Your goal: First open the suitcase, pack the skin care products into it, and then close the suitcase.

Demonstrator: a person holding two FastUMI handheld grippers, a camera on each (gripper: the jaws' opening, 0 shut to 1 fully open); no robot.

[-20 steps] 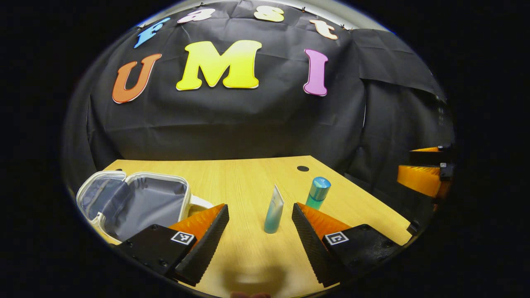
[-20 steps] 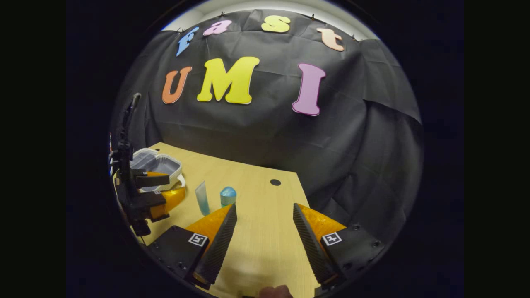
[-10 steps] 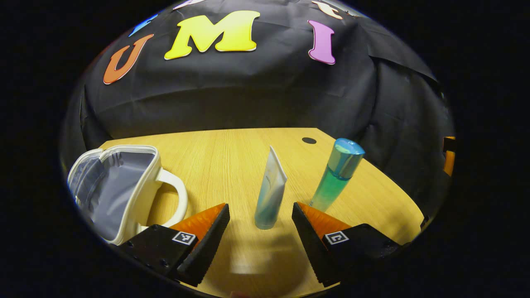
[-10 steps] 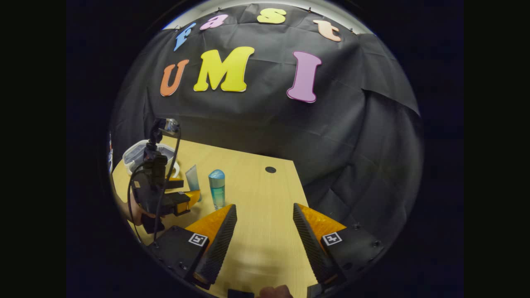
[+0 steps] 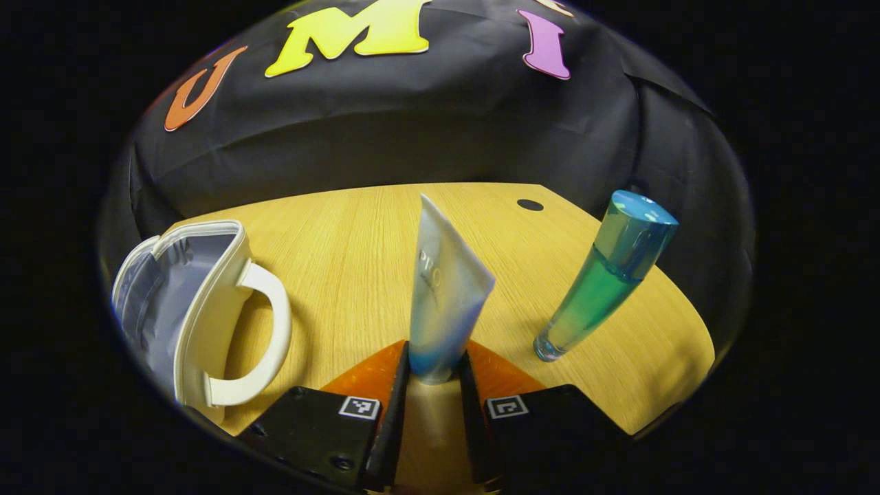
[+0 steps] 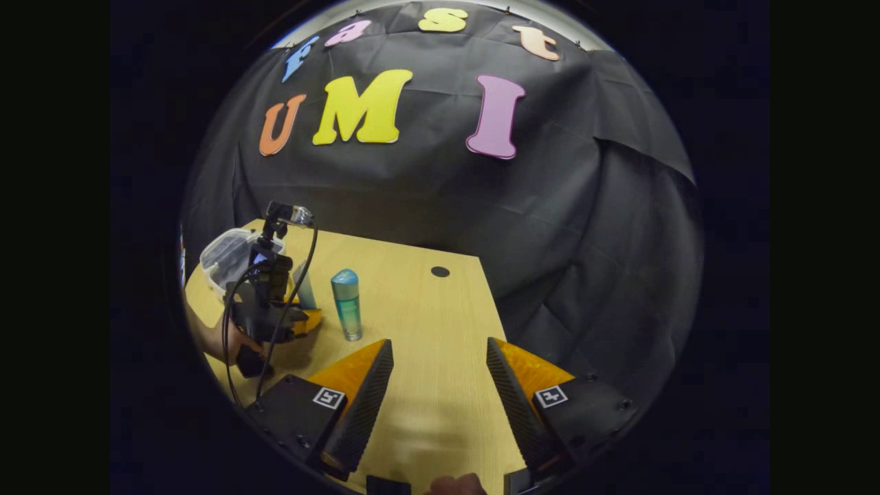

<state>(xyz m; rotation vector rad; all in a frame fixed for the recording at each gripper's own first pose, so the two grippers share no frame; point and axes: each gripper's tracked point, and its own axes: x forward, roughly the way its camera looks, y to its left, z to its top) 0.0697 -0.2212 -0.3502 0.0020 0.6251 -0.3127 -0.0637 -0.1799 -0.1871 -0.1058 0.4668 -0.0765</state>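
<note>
Left tool point(image 5: 434, 371) is clenched on the upright cream tube point(image 5: 443, 302), between the open suitcase point(image 5: 185, 309) and the blue-green bottle point(image 5: 605, 275) on the bench point(image 5: 344, 234); right tool point(image 6: 440, 385) hovers released.

The left claw point(image 5: 434, 385), wide open a second ago with the upright white-and-blue squeeze tube point(image 5: 443, 302) standing well ahead of it, is now closed in on the tube's lower end, both fingers point(image 5: 395, 405) pressing its sides. The claw has come forward and low over the wooden counter point(image 5: 344, 261), so the green bottle with the blue cap point(image 5: 605, 275) and the open white case with its loop handle point(image 5: 206, 309) now loom much nearer.
</note>
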